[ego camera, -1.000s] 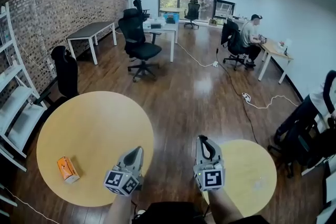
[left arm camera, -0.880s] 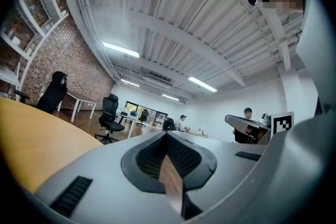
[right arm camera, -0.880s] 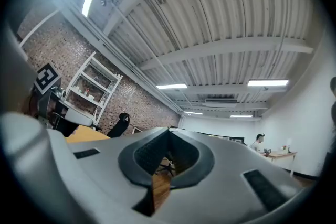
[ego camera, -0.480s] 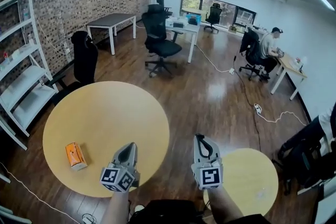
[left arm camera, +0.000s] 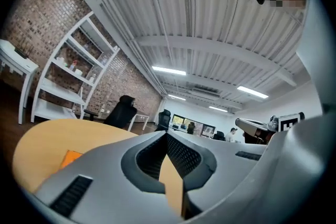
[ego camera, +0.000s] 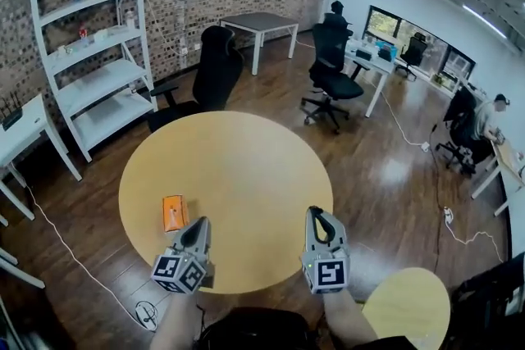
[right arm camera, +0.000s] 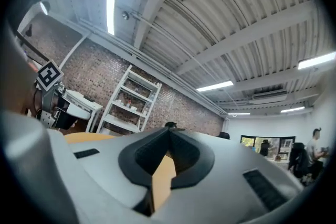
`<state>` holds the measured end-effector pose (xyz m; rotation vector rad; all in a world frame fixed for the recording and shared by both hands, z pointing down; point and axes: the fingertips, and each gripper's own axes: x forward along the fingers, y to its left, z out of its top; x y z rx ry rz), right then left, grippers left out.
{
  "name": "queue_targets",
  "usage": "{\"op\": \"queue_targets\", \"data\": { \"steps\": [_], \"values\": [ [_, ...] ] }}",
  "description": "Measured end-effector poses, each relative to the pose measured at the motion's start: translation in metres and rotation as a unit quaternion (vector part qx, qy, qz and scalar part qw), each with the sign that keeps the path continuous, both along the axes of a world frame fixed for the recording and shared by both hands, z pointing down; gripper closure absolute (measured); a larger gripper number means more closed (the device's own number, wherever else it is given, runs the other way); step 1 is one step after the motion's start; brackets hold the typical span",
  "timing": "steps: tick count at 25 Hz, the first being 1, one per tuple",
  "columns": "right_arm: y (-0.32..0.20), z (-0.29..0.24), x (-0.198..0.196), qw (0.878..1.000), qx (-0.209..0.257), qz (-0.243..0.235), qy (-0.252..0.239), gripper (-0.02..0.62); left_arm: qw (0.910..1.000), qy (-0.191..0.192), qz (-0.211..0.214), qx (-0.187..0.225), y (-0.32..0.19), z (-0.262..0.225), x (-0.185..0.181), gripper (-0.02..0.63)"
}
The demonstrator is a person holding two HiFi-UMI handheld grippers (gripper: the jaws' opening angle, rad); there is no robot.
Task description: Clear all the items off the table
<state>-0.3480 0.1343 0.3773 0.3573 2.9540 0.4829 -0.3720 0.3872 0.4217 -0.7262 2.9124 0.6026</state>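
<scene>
The orange box (ego camera: 174, 212) sits by the table's (ego camera: 246, 145) near edge, just beside the left gripper (ego camera: 199, 224), closed and empty like the right gripper (ego camera: 317, 215).

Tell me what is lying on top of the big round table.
Only an orange box, near the round table's front left edge, just ahead of the left tongs. The rest shows bare wood; the left and right tongs hide small patches of the near edge.
</scene>
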Motion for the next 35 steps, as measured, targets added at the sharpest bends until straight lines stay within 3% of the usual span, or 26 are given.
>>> {"op": "queue_targets", "data": {
  "steps": [6,12,20,26,31,35],
  "values": [
    [0.140,0.012,-0.044,0.993,-0.030,-0.116,0.016,0.591,0.9936,0.013,-0.109,-0.025,0.138,-0.003,0.025,0.601],
    [0.221,0.005,-0.055,0.977,-0.042,-0.207,0.017,0.591,0.9836,0.020,-0.179,-0.014,0.192,-0.004,0.054,0.601],
    [0.212,0.040,-0.090,0.974,-0.063,-0.206,0.069,0.591,0.9688,0.076,-0.235,-0.020,0.216,0.030,0.050,0.601],
    [0.189,0.058,-0.123,0.975,-0.074,-0.189,0.092,0.591,0.9708,0.090,-0.215,-0.056,0.197,0.040,0.007,0.601],
    [0.167,0.080,-0.144,0.976,-0.073,-0.173,0.114,0.591,0.9677,0.127,-0.196,-0.095,0.180,0.064,-0.030,0.601],
    [0.152,0.090,-0.156,0.975,-0.082,-0.165,0.127,0.591,0.9618,0.164,-0.192,-0.106,0.170,0.087,-0.053,0.525]
  ]
}}
